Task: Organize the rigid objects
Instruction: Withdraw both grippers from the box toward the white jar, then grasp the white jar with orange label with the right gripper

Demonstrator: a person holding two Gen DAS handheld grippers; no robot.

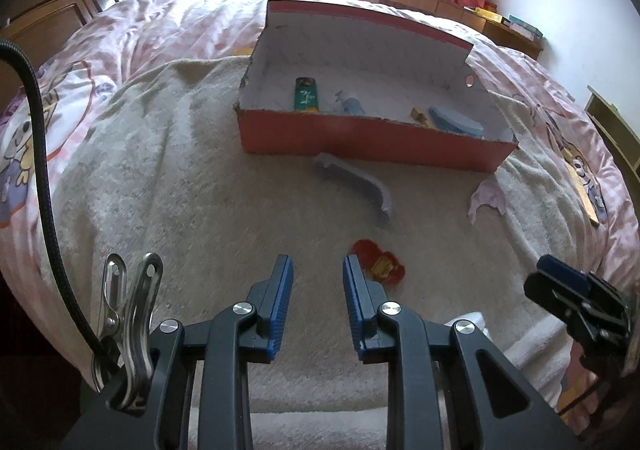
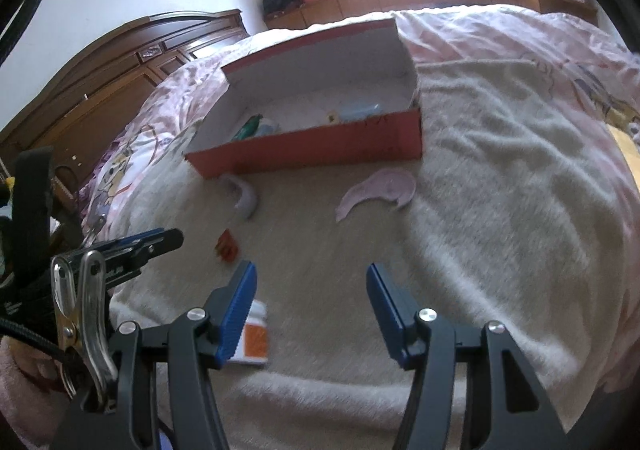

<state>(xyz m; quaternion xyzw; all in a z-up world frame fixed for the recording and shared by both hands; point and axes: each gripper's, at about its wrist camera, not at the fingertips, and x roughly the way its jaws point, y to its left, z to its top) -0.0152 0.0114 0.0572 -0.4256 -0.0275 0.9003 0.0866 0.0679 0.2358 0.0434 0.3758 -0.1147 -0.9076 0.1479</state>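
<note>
A red cardboard box (image 1: 372, 138) (image 2: 312, 148) with a white inside sits on the cream blanket and holds a green tube (image 1: 306, 94), a pale blue bottle (image 1: 352, 104) and a blue flat piece (image 1: 456, 122). In front of it lie a grey curved handle-like piece (image 1: 356, 184) (image 2: 246, 198), a small red and yellow item (image 1: 380, 262) (image 2: 227, 246) and a lilac curved piece (image 1: 486, 198) (image 2: 380, 190). My left gripper (image 1: 318, 282) hovers just short of the red item, jaws slightly apart and empty. My right gripper (image 2: 312, 282) is open and empty, with a white and orange pack (image 2: 254, 334) under its left finger.
The cream blanket (image 1: 180, 170) covers a pink patterned bedspread (image 1: 152, 22). A dark wooden headboard (image 2: 100, 90) stands to the left, and a window with a wooden ledge at the back. Each gripper appears at the edge of the other's view.
</note>
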